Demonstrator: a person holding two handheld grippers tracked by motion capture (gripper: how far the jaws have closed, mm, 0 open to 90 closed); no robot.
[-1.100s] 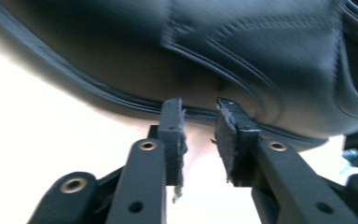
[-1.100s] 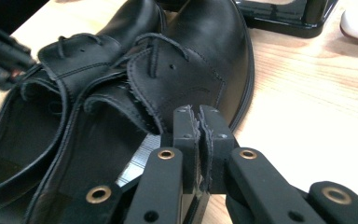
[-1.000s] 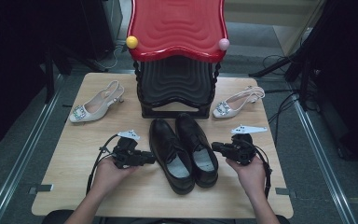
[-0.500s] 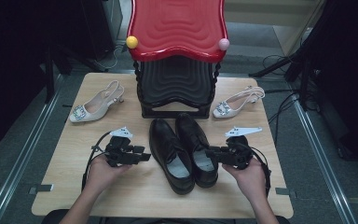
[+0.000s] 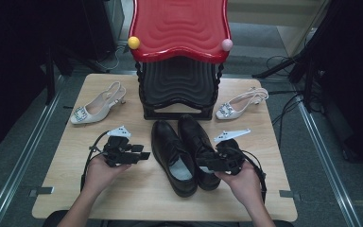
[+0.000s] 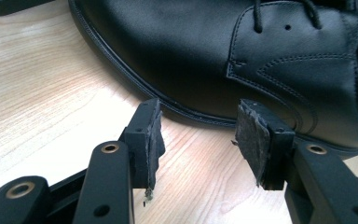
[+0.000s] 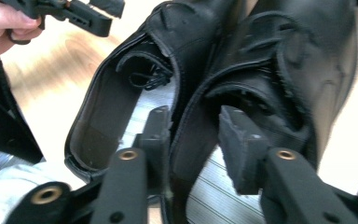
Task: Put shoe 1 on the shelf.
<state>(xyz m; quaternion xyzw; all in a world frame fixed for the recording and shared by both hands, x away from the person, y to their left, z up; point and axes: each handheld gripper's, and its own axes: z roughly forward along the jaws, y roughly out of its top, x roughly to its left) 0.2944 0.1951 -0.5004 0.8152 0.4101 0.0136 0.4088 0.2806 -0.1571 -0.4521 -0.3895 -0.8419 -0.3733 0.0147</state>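
Observation:
Two black lace-up shoes stand side by side mid-table, the left shoe [image 5: 169,149] and the right shoe [image 5: 194,135], toes toward the rack. My left gripper [image 5: 144,155] lies level just left of the left shoe. In the left gripper view it [image 6: 198,140] is open, with bare table between the pads and the shoe's side [image 6: 191,51] just beyond. My right gripper [image 5: 203,163] reaches over the shoes' heel ends. Its jaws [image 7: 193,135] have just been opening; they straddle the collar walls where the two shoes [image 7: 121,93] [image 7: 279,56] meet, without pressing.
A red-topped black rack [image 5: 179,28] stands at the table's far middle. A beige slingback heel [image 5: 94,109] lies at far left and another [image 5: 238,106] at far right. Bare wood runs along the near edge [image 5: 160,203].
My right gripper has slid left and nearer, from beside the right shoe to over the heel openings. My left gripper has drawn slightly left, away from the left shoe.

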